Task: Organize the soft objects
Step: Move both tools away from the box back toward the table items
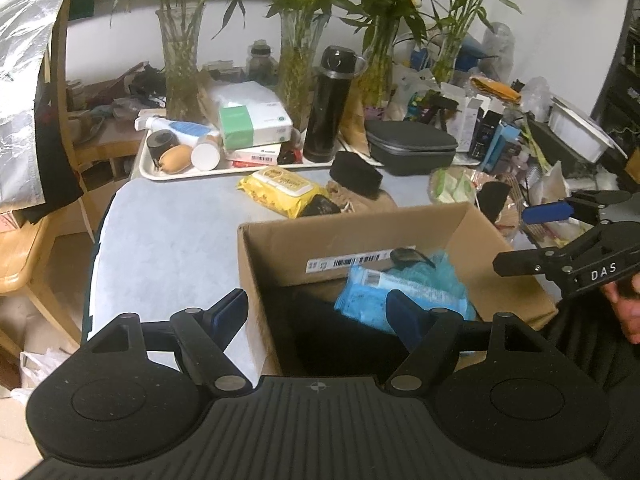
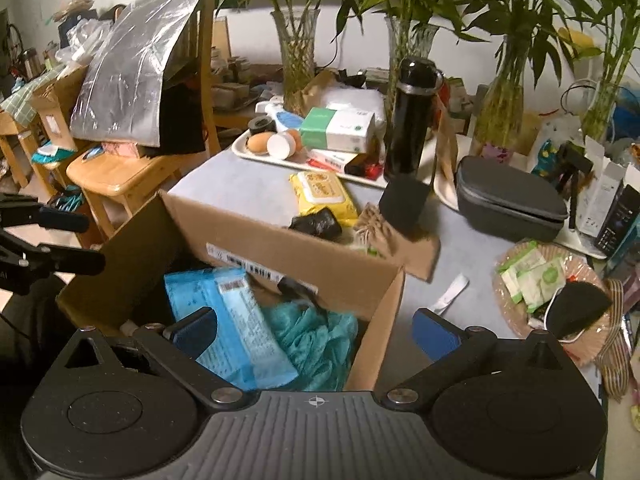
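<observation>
You can read "DAS" in white letters on the black right gripper (image 1: 556,236), seen from the left wrist. The white label (image 1: 360,260) on the cardboard box (image 1: 256,264) carries a barcode, its print too small to read. The yellow wipes pack (image 1: 280,192) bears lettering you cannot make out.

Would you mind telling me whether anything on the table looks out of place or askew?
The yellow wipes pack lies askew behind the cardboard box, with a crumpled black bag resting against its corner. A loose white strip lies alone on the tabletop.
</observation>
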`<state>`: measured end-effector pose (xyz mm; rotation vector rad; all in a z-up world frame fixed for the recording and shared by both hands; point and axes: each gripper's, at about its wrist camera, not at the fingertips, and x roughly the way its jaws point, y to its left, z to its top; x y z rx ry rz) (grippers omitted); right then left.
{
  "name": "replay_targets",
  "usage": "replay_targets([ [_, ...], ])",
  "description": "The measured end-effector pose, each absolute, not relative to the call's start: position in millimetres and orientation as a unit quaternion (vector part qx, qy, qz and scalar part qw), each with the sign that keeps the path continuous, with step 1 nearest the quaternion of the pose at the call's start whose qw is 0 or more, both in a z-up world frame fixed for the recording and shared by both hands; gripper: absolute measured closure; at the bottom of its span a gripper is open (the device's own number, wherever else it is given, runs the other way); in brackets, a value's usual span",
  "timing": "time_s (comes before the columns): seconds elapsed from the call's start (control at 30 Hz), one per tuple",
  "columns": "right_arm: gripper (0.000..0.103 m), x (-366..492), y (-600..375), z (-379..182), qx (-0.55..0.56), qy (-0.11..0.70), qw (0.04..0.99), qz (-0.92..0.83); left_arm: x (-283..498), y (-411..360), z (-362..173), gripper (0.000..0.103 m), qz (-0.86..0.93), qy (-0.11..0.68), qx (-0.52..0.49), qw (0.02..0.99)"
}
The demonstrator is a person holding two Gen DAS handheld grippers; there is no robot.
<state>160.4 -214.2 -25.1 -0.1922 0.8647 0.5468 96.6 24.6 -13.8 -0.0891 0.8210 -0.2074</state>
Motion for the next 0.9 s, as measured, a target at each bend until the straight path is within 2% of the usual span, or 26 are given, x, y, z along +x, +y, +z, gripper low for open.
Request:
replay_targets([
  [0.6,0.0,222,-256,30,-0.045,0.376,0.903,0.201,140,8,15,0.027,-0.139,0.358,-0.053,0.922],
  [0.9,0.0,248,-270,17,-0.035,0.36,0.917,0.166,158,17,21,0.027,-0.119,0.34,-0.052,0.931],
])
